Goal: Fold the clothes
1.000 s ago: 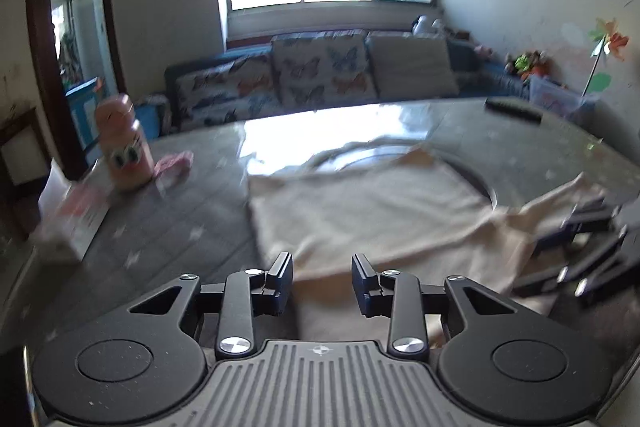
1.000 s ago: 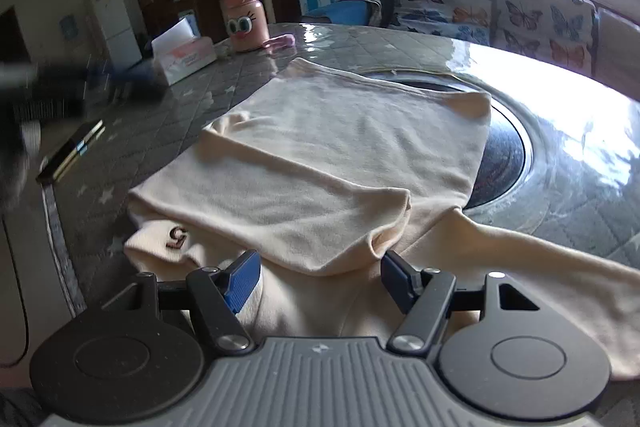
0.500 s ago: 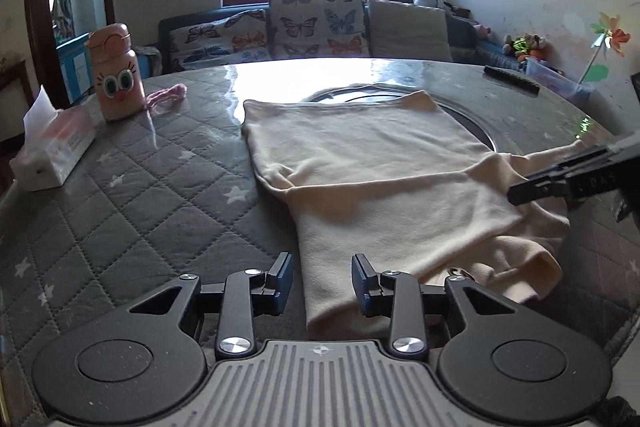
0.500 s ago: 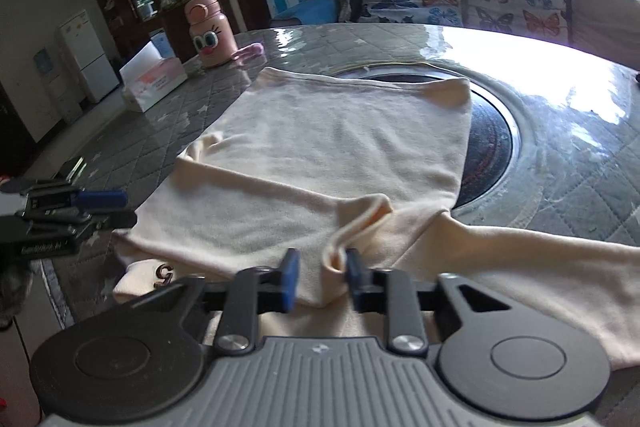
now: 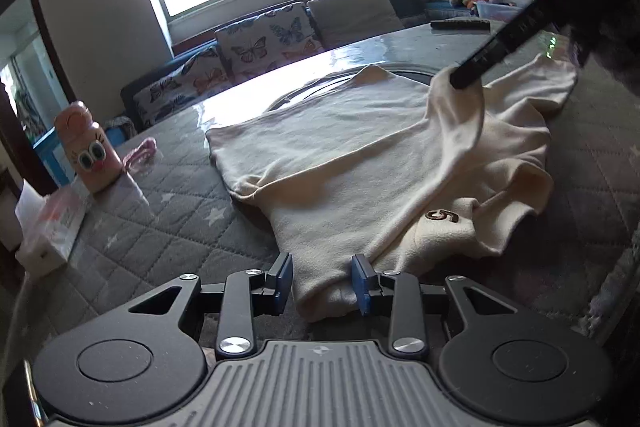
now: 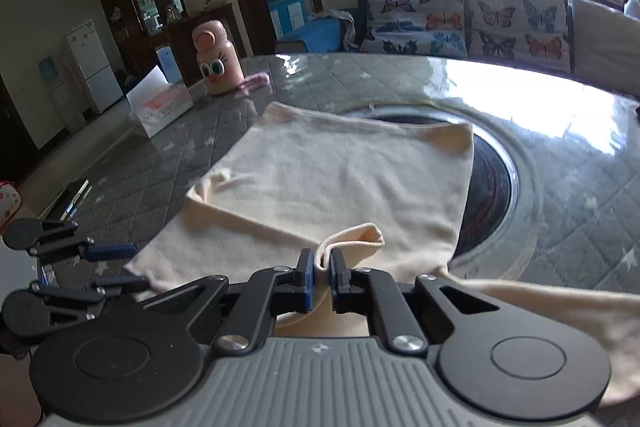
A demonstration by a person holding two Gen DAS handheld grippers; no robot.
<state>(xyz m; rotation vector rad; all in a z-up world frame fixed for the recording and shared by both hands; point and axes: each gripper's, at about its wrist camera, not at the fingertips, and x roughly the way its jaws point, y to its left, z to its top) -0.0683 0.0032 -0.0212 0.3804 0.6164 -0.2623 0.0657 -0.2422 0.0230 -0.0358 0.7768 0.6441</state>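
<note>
A cream sweater (image 5: 340, 155) with a brown "5" (image 5: 442, 215) lies spread on the quilted round table (image 5: 160, 227). My left gripper (image 5: 322, 281) is open at the sweater's near corner, with the rolled cloth edge between its blue pads. The right gripper (image 6: 323, 269) is shut on a pinched fold of the sleeve (image 6: 352, 237), which it holds slightly raised above the sweater's body (image 6: 340, 179). In the left wrist view the right gripper (image 5: 464, 79) comes in from the upper right with cloth hanging from its tip. The left gripper (image 6: 120, 267) shows at the lower left of the right wrist view.
A pink bottle (image 5: 90, 151) and a tissue box (image 5: 52, 227) stand at the table's left side, with a remote (image 5: 460, 24) at the far edge. A dark round inset (image 6: 492, 187) lies under the sweater's far right corner. A sofa (image 6: 460, 19) runs behind the table.
The right jaws have closed on the sleeve fold and lifted it a little. The left gripper has sunk and rolled, and its pads now straddle the sweater's near corner.
</note>
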